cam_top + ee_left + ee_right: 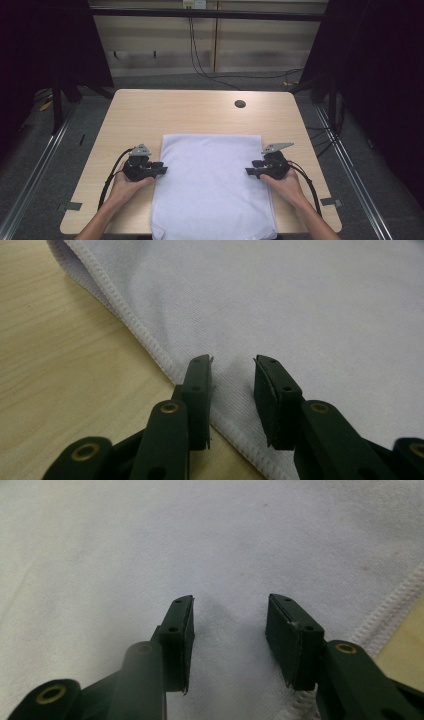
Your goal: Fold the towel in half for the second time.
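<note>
High view: a folded white terry-cloth towel (212, 185) lies flat on the pale wooden table (140, 112), between the left gripper (163, 170) and the right gripper (248, 171). Each gripper's jaws stand apart over the towel's nearer stitched side edge, with cloth beneath the gap and nothing clamped.

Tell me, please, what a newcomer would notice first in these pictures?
First, the white towel, folded flat on the near half of the wooden table and reaching over its near edge. Next, the left gripper and the right gripper, one at each side edge of the towel, jaws open and pointing inward over the cloth.
</note>
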`<state>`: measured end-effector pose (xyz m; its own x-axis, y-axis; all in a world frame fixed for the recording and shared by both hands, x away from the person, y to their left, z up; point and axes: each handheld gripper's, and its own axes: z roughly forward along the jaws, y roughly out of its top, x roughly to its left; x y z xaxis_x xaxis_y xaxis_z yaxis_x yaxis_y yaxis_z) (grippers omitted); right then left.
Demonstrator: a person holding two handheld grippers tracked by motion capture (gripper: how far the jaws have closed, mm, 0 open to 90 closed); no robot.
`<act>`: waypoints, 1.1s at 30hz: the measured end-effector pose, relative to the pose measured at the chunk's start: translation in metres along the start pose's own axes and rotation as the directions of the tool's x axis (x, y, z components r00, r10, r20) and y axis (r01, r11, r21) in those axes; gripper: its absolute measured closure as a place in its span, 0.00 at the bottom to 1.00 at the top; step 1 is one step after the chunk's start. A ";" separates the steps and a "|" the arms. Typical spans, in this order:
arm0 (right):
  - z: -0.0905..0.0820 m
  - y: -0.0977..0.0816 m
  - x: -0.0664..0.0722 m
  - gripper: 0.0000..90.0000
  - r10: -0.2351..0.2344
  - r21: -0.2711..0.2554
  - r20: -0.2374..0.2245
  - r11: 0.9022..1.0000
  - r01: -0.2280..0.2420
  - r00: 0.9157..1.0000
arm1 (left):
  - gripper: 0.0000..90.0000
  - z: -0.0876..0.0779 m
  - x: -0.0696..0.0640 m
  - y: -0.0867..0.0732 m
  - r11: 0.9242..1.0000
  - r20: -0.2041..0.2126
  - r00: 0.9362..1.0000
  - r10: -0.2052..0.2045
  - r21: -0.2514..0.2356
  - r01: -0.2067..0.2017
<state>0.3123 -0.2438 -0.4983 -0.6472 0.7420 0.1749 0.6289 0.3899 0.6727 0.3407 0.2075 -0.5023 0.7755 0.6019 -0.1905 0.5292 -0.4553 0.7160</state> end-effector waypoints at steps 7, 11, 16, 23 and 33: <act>-0.012 -0.012 0.009 0.61 -0.007 0.024 -0.037 1.000 0.008 0.999 | 0.76 -0.012 -0.017 -0.013 1.000 0.059 0.998 0.007 0.028 -0.009; -0.019 -0.019 0.016 0.62 -0.007 0.035 -0.056 0.999 0.009 0.998 | 0.77 -0.019 -0.024 -0.021 0.999 0.090 0.996 0.004 0.034 -0.007; -0.026 -0.026 0.028 0.62 -0.035 0.069 -0.071 0.997 0.040 0.997 | 0.72 -0.027 -0.036 -0.029 0.999 0.117 0.993 0.015 0.044 -0.020; -0.040 -0.042 0.042 0.67 -0.041 0.074 -0.090 0.996 0.048 0.995 | 0.67 -0.037 -0.058 -0.036 0.993 0.152 0.987 0.052 0.095 -0.067; -0.055 -0.012 -0.001 0.55 -0.009 -0.094 -0.027 0.996 0.007 1.000 | 0.64 -0.044 -0.021 -0.005 0.998 0.046 0.999 -0.006 -0.066 0.009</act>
<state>0.2822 -0.2793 -0.4668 -0.6643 0.7235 0.1880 0.5815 0.3420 0.7382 0.3064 0.2261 -0.4727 0.7873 0.5739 -0.2253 0.5124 -0.4057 0.7569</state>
